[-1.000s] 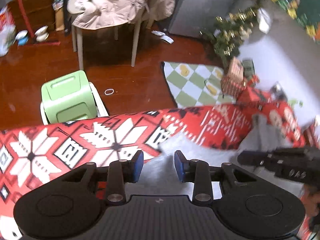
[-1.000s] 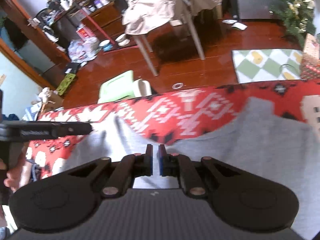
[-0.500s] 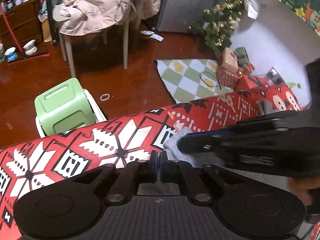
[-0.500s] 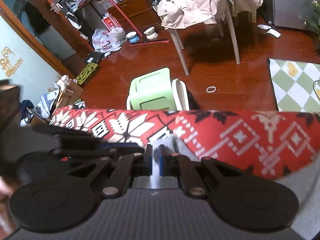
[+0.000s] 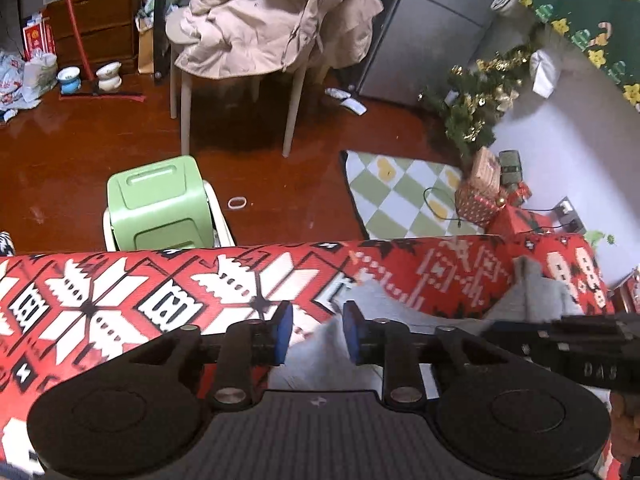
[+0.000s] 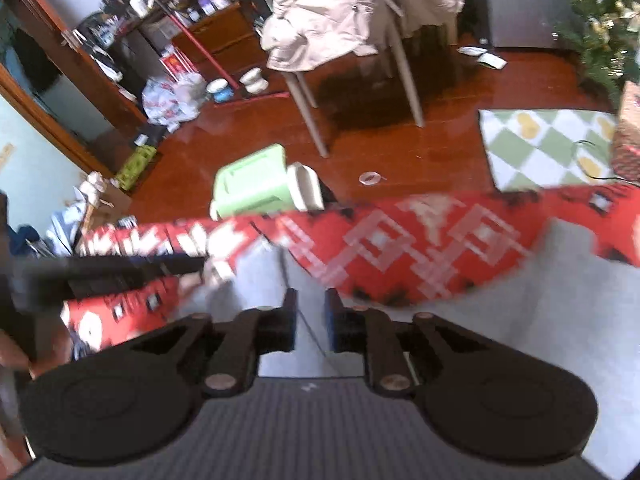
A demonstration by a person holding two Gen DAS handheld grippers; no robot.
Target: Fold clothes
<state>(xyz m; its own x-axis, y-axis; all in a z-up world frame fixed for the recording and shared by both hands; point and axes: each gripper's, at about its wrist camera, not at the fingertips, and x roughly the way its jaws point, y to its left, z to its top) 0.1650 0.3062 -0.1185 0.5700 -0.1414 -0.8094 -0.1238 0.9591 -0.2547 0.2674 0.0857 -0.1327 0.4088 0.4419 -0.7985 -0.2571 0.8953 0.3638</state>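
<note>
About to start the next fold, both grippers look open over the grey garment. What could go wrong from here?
1. The grey garment lies close to the far edge of the red patterned cloth; a pull that way could slide it off.
2. The left gripper and right gripper work close together and might collide.
3. A pinch might catch the cloth too.

The right wrist view is smeared with motion blur, so the edge of the grey garment [image 6: 560, 320] against the red patterned cloth [image 6: 400, 248] is unclear, and the left gripper [image 6: 120, 268] is only a dark streak at the left edge. In the left wrist view the right gripper [image 5: 580, 344] is cut off at the right edge, its fingertips unreadable. The gripper bodies hide the garment's near part.
</note>
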